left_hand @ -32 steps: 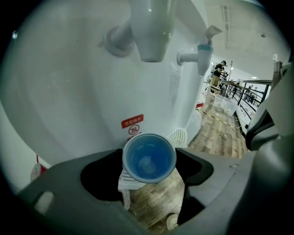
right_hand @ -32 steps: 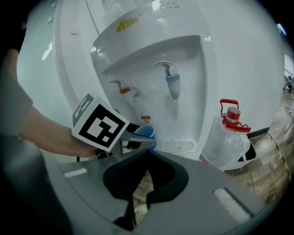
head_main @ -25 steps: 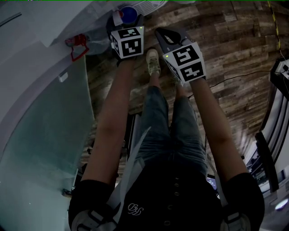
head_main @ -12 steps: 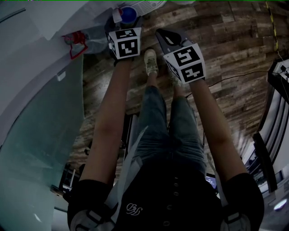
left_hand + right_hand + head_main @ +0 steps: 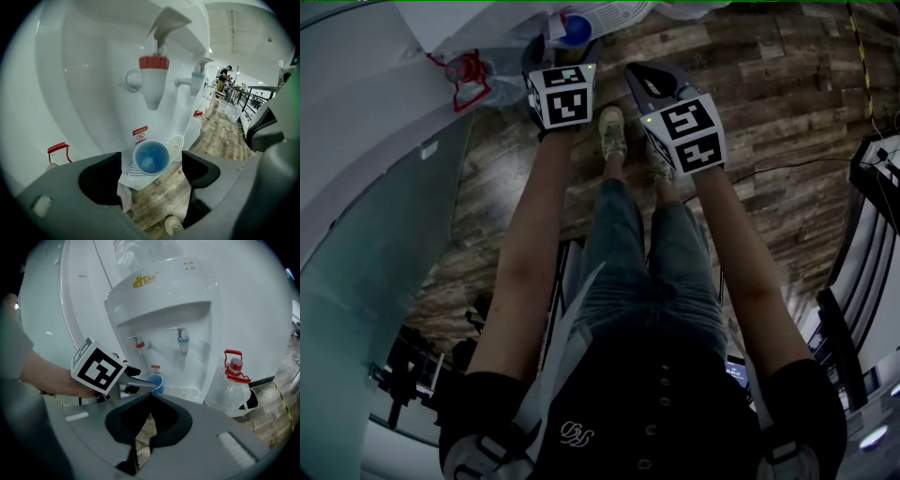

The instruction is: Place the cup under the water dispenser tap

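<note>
A blue cup point(image 5: 151, 158) stands upright on the white drip tray point(image 5: 176, 142) of the water dispenser point(image 5: 164, 310), right below the red tap point(image 5: 152, 77). A blue tap point(image 5: 197, 77) is to its right. My left gripper point(image 5: 151, 165) is just short of the cup; its jaws are opening, stand wide apart and do not touch the cup. From the head view the cup point(image 5: 572, 28) shows just beyond the left gripper point(image 5: 563, 52). My right gripper point(image 5: 149, 397) hangs beside it, shut, with nothing in it.
A clear water jug with a red handle point(image 5: 232, 390) stands on the floor to the right of the dispenser; in the head view this jug point(image 5: 473, 73) lies left of my left gripper. The floor is wooden planks point(image 5: 769, 103). The person's shoes point(image 5: 614, 131) are below the grippers.
The left gripper has let go of the cup and backed off slightly; both grippers have risen a little. The cup stays on the tray.
</note>
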